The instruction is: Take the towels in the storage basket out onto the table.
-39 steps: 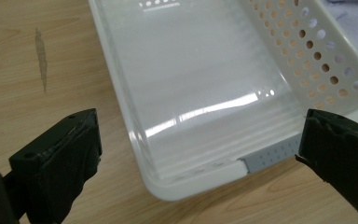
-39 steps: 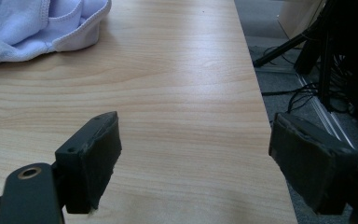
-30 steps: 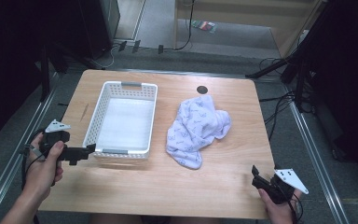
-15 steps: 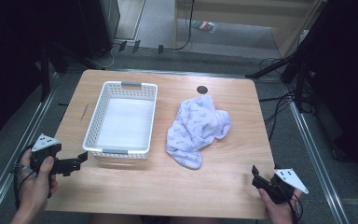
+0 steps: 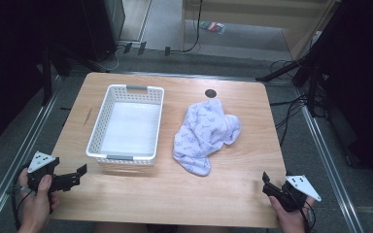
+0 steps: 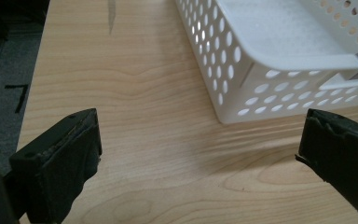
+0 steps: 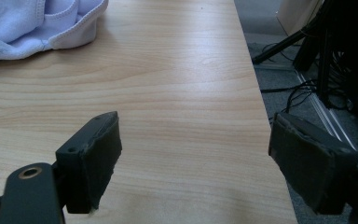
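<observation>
Basket (image 6: 279, 60) cut off at the left gripper view's right edge, cloth (image 7: 42, 23) cropped at the right gripper view's top-left corner

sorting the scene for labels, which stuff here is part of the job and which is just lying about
Part of the job:
white basket, empty
lilac cloth, crumpled on the table beside it
left gripper, open
right gripper, open

Just lying about:
black disc on the table
cables on the floor

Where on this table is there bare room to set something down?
Free: the near strip of table between the left tongs and right tongs, and the corner beyond the cloth. Tight: the gap between basket and cloth.
</observation>
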Demonstrator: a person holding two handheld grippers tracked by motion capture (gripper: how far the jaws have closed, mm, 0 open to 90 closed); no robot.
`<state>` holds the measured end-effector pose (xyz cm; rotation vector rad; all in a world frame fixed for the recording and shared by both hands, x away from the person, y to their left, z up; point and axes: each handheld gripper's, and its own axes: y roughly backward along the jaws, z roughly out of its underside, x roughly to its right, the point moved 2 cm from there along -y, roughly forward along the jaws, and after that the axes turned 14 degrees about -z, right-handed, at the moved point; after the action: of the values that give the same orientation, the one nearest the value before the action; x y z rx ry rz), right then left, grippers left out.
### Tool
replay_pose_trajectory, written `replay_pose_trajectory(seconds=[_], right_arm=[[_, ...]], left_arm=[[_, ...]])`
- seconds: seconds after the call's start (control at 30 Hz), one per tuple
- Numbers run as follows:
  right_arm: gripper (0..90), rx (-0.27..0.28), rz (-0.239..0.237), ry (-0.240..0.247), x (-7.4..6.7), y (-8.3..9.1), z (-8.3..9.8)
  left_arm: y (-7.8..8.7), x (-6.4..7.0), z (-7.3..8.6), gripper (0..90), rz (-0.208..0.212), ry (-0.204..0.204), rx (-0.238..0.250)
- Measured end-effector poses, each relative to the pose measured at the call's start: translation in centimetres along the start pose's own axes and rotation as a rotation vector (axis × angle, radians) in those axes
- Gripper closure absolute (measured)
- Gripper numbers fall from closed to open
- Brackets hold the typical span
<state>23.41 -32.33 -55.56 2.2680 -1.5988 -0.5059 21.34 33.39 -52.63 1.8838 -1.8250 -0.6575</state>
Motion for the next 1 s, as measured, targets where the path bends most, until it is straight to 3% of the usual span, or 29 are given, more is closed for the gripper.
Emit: replay_pose_trajectory(seconds=[0.33, 0.7, 1.0], right_arm=[[17.4, -0.002, 0.002, 0.002, 0.0, 0.0, 0.0], [17.4, 0.000, 0.002, 0.002, 0.0, 0.0, 0.0], [16.8, 0.000, -0.028, 0.001, 0.1, 0.1, 0.0]], left_arm=[[-1.2, -1.7, 2.5, 0.0, -0.046, 0.029, -0.017], [-1.6, -3.6, 3.3, 0.0, -0.095, 0.041, -0.002], [-1.9, -3.0, 3.7, 0.0, -0.111, 0.012, 0.009]])
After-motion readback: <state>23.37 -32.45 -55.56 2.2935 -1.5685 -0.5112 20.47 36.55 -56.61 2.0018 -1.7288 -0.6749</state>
